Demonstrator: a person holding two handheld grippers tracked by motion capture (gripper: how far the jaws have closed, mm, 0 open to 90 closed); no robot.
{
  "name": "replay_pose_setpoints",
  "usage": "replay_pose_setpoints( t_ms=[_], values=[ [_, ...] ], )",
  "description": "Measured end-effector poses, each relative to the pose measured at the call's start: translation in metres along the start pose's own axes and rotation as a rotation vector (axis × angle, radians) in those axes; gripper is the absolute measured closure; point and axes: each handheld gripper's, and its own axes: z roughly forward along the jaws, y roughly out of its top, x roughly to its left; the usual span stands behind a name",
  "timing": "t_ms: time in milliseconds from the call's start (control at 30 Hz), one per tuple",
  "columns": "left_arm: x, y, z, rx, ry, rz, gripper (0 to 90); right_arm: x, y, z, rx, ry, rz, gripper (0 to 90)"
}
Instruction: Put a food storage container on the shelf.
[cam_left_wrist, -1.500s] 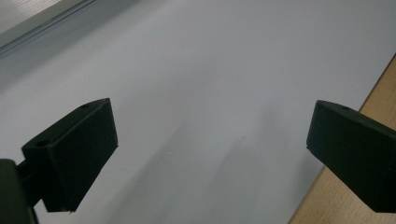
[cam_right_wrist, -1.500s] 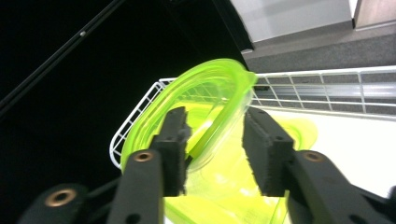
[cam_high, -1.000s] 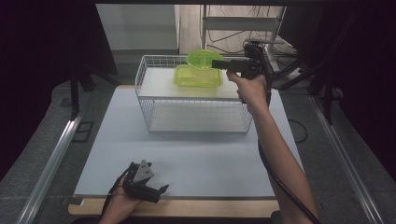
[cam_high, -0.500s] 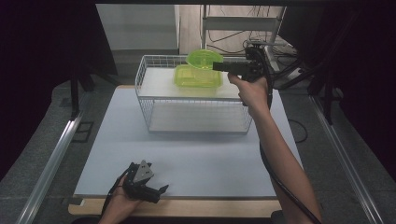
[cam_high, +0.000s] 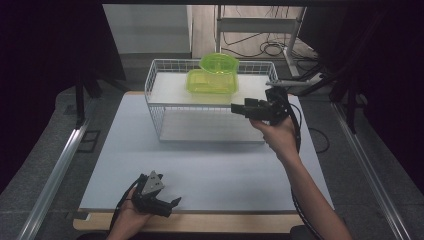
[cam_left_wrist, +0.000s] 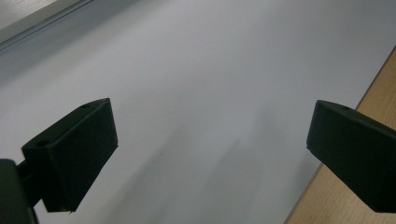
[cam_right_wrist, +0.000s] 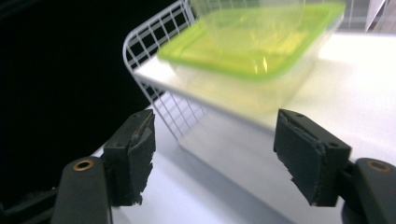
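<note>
Box (cam_high: 212, 83): green, lidded, on the rack's (cam_high: 155, 82) top shelf, ahead of my right gripper (cam_high: 239, 108), bowl (cam_high: 218, 63) on it.
Right gripper: jaws apart, just been opening, nothing between; off the rack's front right edge.
Left gripper (cam_high: 172, 204): jaws wide, empty, at the mat's (cam_high: 210, 165) near edge.
Room: open mat between my grippers.

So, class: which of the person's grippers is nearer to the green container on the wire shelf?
Right. The right gripper hangs open just in front of the green container, apart from it; the left gripper lies at the table's near edge, far away.
</note>
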Motion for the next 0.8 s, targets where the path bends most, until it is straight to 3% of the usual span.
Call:
replay_pose_setpoints(
  t_ms=[333,533,700,800],
  values=[
    [0.000,0.000,0.000,-0.003,-0.003,-0.006,1.6,0.005,-0.055,-0.006,0.060,-0.041,-0.093,20.1],
    [0.000,0.000,0.000,0.002,-0.004,-0.002,1.6,0.007,-0.081,-0.008,0.073,-0.069,-0.124,15.6],
    [-0.001,0.000,0.001,0.006,-0.002,0.001,1.6,0.007,-0.111,-0.005,0.083,-0.095,-0.183,9.1],
    [-0.001,0.000,0.001,0.009,-0.003,0.003,1.6,0.004,-0.131,-0.002,0.102,-0.102,-0.190,7.9]
  ],
)
